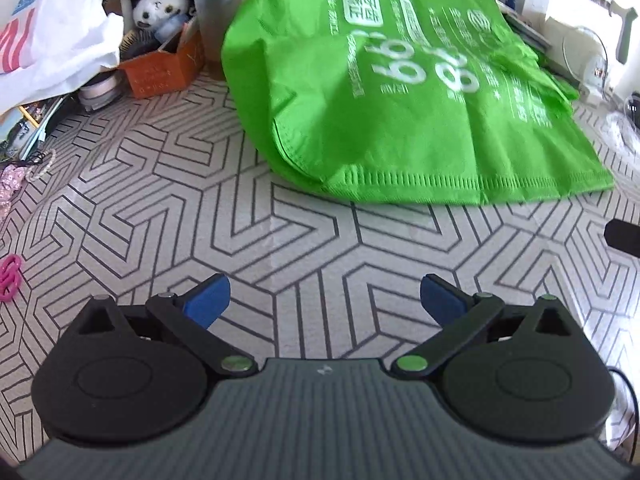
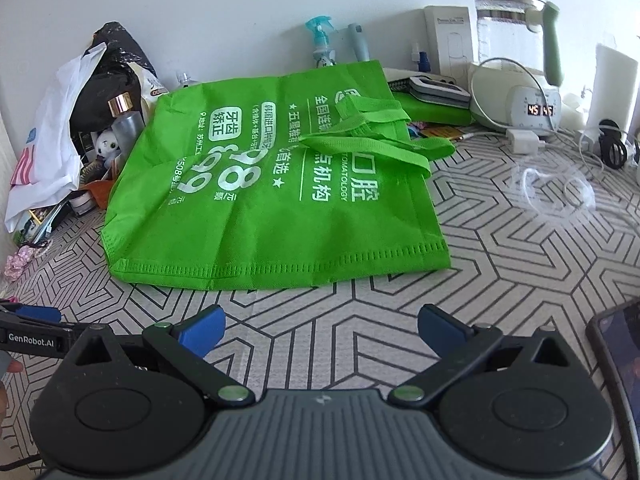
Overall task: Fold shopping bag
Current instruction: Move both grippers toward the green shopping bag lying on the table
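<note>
Jaws on both grippers are spread wide with nothing between them — the left gripper and the right gripper hover low over the patterned table, short of the green shopping bag. That bag lies flat on its side near the back clutter, handles flopped across the top face; can't say if it's been folded at all. My worry is that the slick fabric could slide instead of creasing, a loose handle might get trapped in a fold, or a swing of the cloth may knock the grey bottle or the kettle cables. Containers: the orange box holds a brush and a little plush toy; the white plastic bag is stuffed, contents unclear.
</note>
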`<state>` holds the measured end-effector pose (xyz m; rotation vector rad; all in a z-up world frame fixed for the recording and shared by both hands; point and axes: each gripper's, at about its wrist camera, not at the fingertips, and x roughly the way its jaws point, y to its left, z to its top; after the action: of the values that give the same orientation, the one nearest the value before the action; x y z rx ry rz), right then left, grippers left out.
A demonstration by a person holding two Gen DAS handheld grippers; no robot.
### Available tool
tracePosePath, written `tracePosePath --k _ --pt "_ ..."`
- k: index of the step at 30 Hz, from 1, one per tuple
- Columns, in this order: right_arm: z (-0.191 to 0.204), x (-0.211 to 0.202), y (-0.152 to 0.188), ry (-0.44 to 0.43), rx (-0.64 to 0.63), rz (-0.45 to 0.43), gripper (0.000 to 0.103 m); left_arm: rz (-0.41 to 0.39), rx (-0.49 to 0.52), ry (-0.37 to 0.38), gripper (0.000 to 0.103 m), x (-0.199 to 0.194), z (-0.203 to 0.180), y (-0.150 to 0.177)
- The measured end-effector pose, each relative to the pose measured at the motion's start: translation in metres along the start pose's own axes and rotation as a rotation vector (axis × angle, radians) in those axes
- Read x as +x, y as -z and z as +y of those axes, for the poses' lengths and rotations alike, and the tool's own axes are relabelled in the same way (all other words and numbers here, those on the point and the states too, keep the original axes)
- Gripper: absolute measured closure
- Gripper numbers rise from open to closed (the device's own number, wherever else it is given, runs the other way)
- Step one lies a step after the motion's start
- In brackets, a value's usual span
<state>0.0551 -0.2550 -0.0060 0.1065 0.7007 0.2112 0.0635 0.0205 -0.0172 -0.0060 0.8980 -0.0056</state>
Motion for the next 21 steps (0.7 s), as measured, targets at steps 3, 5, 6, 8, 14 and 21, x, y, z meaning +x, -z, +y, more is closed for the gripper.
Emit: tracePosePath --k 3,5,6,8,14,21 --pt "0.006 0.002 -0.015 0.014 -0.047 -0.008 0.0 -0.01 0.003 -0.005 0.0 -0.003 -0.001 -0.014" --pt "0.011 0.004 -0.025 0.023 -0.079 -0.014 0.0 -0.021 0.008 -0.006 0.0 -0.007 -0.004 -0.023" --pt "0.013 0.005 -0.03 0.028 -0.095 -0.017 0.0 -0.027 0.009 -0.004 0.0 -0.009 -0.005 -0.026" --pt "0.017 0.005 -0.038 0.032 -0.119 -0.026 0.0 -0.05 0.012 0.004 0.0 -0.016 -0.009 -0.035" --pt "0.031 -0.001 -0.045 -0.021 -0.118 -0.06 0.0 -0.097 0.007 0.02 0.0 -0.025 -0.021 -0.046" --pt "0.014 -0.003 -0.049 -0.124 -0.108 -0.089 0.0 -0.09 -0.018 0.044 0.0 -0.019 -0.013 -0.048"
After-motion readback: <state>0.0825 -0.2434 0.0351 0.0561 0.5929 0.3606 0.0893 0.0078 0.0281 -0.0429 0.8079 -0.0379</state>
